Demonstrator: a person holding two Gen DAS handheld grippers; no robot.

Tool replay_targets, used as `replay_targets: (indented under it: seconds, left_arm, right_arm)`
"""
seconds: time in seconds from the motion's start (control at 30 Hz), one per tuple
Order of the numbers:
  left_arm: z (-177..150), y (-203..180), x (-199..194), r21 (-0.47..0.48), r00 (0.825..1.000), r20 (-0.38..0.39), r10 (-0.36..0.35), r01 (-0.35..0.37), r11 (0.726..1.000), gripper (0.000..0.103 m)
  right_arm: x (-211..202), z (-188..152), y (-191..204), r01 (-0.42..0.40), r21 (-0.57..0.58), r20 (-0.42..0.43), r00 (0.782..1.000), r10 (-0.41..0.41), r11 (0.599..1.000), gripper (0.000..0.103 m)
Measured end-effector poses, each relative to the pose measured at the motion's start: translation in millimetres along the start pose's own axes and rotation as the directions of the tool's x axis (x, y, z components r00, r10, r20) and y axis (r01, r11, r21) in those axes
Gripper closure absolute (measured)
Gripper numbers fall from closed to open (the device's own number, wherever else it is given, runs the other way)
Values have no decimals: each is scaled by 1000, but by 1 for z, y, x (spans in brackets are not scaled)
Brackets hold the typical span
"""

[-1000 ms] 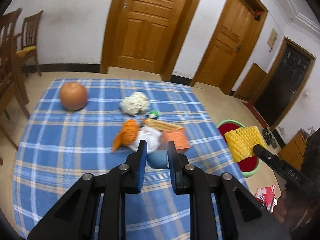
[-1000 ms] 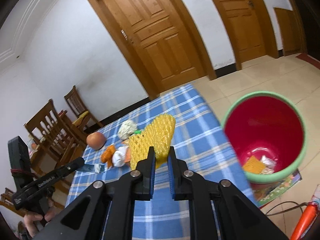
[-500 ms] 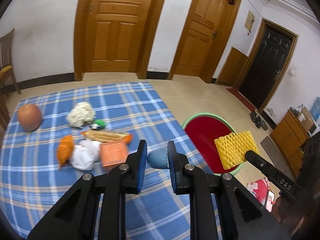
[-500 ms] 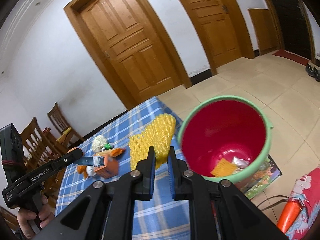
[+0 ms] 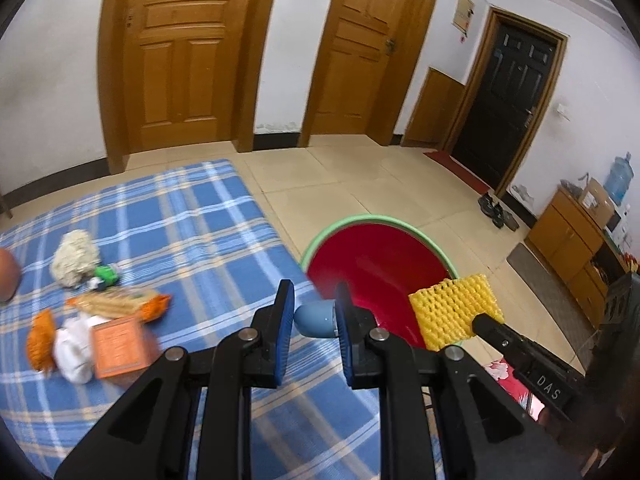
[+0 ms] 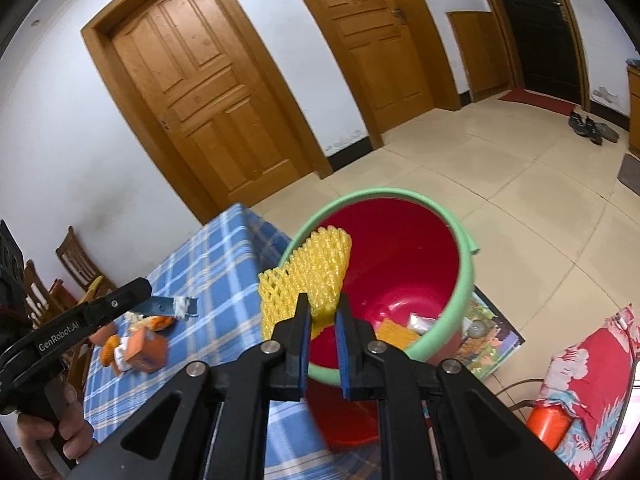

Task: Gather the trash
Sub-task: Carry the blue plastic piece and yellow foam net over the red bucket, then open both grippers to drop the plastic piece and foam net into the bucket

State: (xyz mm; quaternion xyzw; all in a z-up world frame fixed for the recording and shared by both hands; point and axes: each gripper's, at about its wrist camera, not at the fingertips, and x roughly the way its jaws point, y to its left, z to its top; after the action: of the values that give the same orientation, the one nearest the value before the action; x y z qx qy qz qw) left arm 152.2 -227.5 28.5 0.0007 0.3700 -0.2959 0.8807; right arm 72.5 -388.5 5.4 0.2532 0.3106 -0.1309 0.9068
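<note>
Trash is split between two handheld grippers, a table and a bucket. On the right, the right gripper (image 6: 321, 330) angles downward with its blue pads clamped on the lower edge of a yellow foam net (image 6: 308, 272), which stands up above the fingers and hangs over the near rim of a red bucket with a green rim (image 6: 466, 280). The bucket stands on the tiled floor just beside the table corner; a few wrappers lie at its bottom.

The left gripper (image 5: 314, 314) also tilts downward, jaws pinched on a small blue tube-like piece (image 5: 316, 320) — what it is exactly cannot be told. It is above the table's edge, next to the bucket. In the right wrist view a hand (image 6: 52, 436) grips this tool's handle at the lower left.

More trash lies on the blue checked tablecloth (image 5: 192, 216) — an orange packet (image 5: 118, 346), a white crumpled wad (image 5: 74, 354), an orange net (image 5: 40, 340) and a pale fluffy clump (image 5: 74, 258).
</note>
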Motion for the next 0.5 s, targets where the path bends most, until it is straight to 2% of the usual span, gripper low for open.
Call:
replay_targets:
  seconds: [0.5]
  left_arm:
    - [-2, -40, 77, 55, 993, -106, -45, 51, 997, 83]
  right_arm:
    - [29, 3, -47, 107, 60, -39, 994, -105, 992, 86]
